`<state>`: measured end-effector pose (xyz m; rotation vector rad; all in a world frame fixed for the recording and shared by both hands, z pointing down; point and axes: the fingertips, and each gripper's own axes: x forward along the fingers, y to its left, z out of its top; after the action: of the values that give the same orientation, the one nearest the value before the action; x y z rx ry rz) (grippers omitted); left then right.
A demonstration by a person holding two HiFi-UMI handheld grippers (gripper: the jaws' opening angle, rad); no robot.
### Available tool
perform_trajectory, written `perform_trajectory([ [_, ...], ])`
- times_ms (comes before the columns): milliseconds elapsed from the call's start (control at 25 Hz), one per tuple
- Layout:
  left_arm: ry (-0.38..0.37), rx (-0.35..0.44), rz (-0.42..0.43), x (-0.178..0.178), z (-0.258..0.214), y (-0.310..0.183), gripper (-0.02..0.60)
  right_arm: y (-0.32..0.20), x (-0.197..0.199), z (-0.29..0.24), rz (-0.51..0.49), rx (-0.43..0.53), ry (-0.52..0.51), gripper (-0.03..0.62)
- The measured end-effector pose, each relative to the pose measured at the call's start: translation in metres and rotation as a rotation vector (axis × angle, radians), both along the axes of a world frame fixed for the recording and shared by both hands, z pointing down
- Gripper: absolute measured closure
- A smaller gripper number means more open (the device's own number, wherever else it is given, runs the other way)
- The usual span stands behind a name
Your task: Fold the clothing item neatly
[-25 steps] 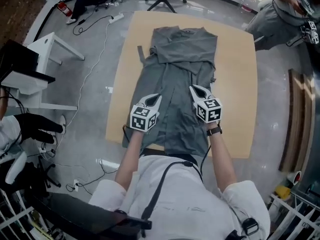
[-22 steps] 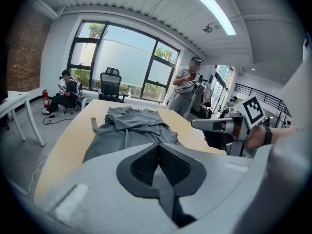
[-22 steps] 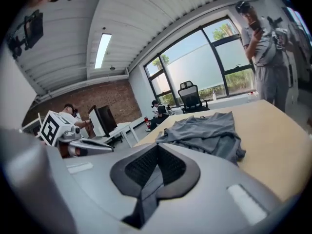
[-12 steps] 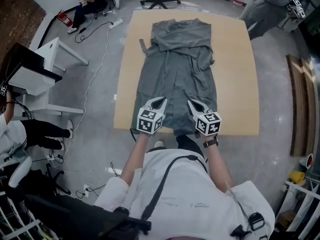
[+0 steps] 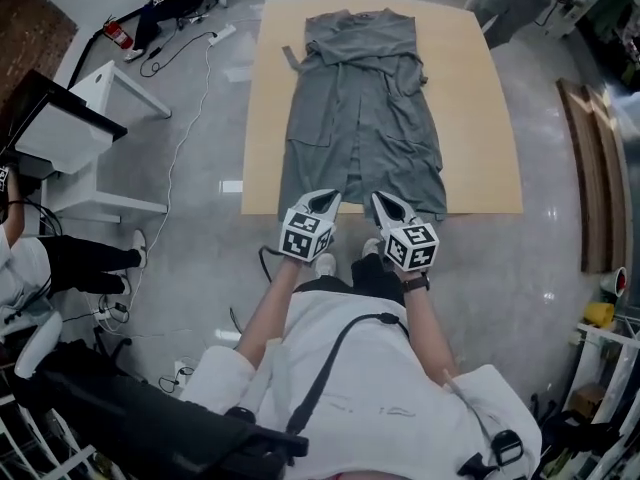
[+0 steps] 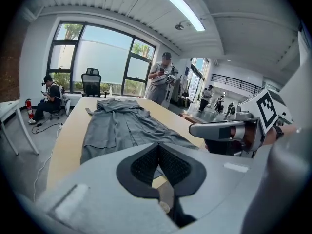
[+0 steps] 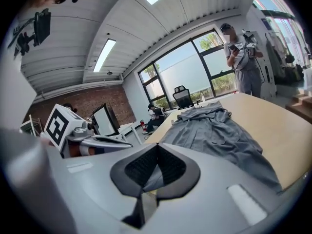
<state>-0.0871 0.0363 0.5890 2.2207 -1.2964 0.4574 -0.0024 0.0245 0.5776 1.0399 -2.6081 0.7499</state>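
Grey garment [image 5: 360, 98] spread flat on a wooden table [image 5: 480, 118], with two hand-held grippers held at its near end.

The garment is laid lengthwise down the middle of the table, collar end at the far edge and hem at the near edge, sleeves folded in across the chest. The left hand-held gripper [image 5: 332, 196] and the right hand-held gripper [image 5: 378, 196] are held side by side just beside the hem, pointed toward the garment. Both pairs of jaws are seen pressed together, the cloth lying beyond their tips.
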Motion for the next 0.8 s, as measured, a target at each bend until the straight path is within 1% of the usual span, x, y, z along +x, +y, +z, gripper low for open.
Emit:
perform_trajectory([
  [120, 0.000, 0.019, -0.014, 0.008, -0.006, 0.008, 0.581, 0.007, 0.016, -0.003, 0.023, -0.002, -0.010, 0.597],
  [200, -0.005, 0.034, -0.022, 0.015, -0.010, 0.006, 0.581, 0.005, 0.026, -0.003, 0.015, 0.014, 0.027, 0.597],
  [280, -0.020, 0.042, -0.019, 0.020, -0.015, 0.003, 0.581, 0.000, 0.030, -0.008, -0.014, 0.061, 0.090, 0.597],
  [360, -0.032, 0.039, -0.018, 0.021, -0.016, 0.011, 0.581, 0.004, 0.033, -0.012, -0.027, 0.082, 0.085, 0.597],
  [480, -0.047, 0.022, -0.061, 0.009, -0.009, 0.009, 0.581, -0.005, 0.044, -0.004, 0.003, 0.059, 0.059, 0.597],
  [600, -0.098, -0.010, -0.072, -0.003, 0.006, 0.016, 0.581, -0.007, 0.067, 0.018, 0.035, 0.019, 0.083, 0.597],
  [680, -0.136, -0.037, -0.084, -0.018, 0.021, 0.025, 0.580, -0.006, 0.082, 0.030, 0.051, -0.008, 0.104, 0.565],
  [760, -0.154, -0.071, -0.111, -0.035, 0.036, 0.030, 0.575, -0.010, 0.098, 0.042, 0.076, -0.033, 0.131, 0.542],
  [800, -0.162, -0.091, -0.130, -0.045, 0.043, 0.032, 0.557, -0.013, 0.105, 0.049, 0.091, -0.047, 0.145, 0.526],
])
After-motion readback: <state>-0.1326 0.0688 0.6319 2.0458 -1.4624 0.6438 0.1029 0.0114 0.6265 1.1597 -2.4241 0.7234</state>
